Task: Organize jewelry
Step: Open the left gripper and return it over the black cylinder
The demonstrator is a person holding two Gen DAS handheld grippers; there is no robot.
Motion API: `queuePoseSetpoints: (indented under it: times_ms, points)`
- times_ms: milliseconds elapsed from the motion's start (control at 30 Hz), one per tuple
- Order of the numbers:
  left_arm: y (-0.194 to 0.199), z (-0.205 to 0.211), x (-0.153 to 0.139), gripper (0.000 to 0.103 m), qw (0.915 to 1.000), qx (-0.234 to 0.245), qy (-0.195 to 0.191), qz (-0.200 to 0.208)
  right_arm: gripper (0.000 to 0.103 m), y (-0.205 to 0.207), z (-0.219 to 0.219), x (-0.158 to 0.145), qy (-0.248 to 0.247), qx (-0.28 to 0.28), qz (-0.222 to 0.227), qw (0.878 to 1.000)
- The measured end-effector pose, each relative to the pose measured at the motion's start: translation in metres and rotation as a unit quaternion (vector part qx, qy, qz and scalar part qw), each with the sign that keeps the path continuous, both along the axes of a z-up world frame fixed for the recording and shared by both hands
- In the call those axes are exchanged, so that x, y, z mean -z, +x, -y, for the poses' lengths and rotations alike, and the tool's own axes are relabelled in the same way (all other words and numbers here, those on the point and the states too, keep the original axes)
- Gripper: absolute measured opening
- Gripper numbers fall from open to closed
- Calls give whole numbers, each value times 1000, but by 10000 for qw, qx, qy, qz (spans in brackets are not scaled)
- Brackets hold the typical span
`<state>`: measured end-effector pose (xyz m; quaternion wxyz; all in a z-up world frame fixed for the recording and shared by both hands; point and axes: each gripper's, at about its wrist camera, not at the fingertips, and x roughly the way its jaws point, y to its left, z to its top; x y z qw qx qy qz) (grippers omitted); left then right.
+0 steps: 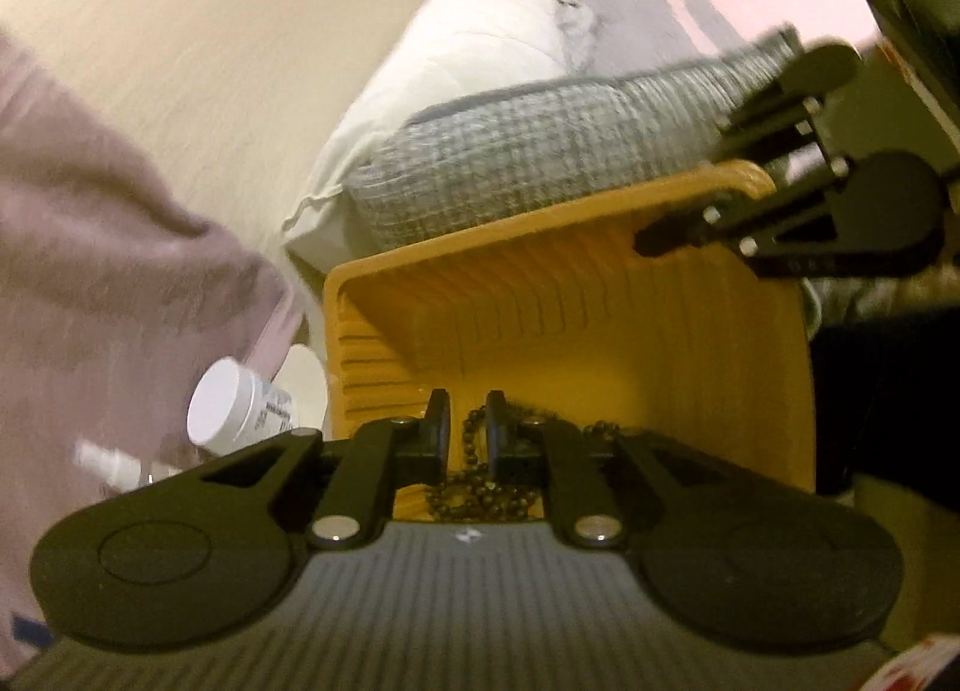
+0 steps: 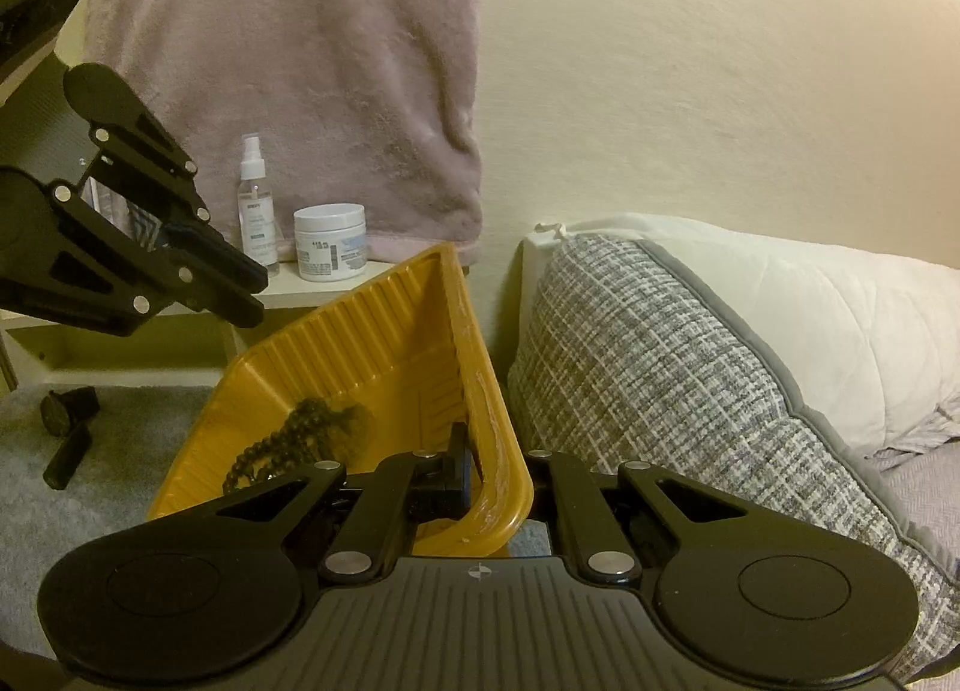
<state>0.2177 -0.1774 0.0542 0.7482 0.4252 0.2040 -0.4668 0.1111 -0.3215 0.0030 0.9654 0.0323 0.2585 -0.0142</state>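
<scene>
Nearest, a dark bead chain (image 2: pixel 288 439) is seen lying inside the yellow tray (image 2: pixel 360 331), toward its near edge. The left gripper (image 1: pixel 468 430) is held just above it, jaws slightly apart, beads between them but apparently not pinched. The tray's right rim is clamped by the right gripper (image 2: pixel 480 481), probably to steady it. Beyond, a jar (image 2: pixel 330 241) and spray bottle (image 2: pixel 255 205) are glimpsed.

Ribbed yellow tray (image 2: pixel 384 331) holds a dark beaded chain (image 2: pixel 288 439), perhaps bronze; grey-and-white woven check pillow (image 2: pixel 660 379), white pillow (image 2: pixel 810 319) behind, mauve plush blanket (image 2: pixel 312 61), cream wall (image 2: pixel 690 61), white jar (image 2: pixel 330 241), black grippers
</scene>
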Motion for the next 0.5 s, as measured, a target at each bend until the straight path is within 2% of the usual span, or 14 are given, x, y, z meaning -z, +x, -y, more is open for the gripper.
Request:
queuePoseSetpoints:
  times_ms: [100,233,333,500]
  points:
    - [8,-18,-13,16,9958,-569,-678,-223,6,-1,0,-1,23,9,12,10000]
    - [16,-58,-30,17,9736,-1571,-1589,-470,6,-1,0,-1,37,6,12,10000]
    - [16,-94,-37,22,9475,-2316,-2135,-548,6,-1,1,-1,46,12,4,10000]
    - [9,-154,-39,24,8974,-3510,-2612,-562,6,0,2,-1,34,6,-7,10000]
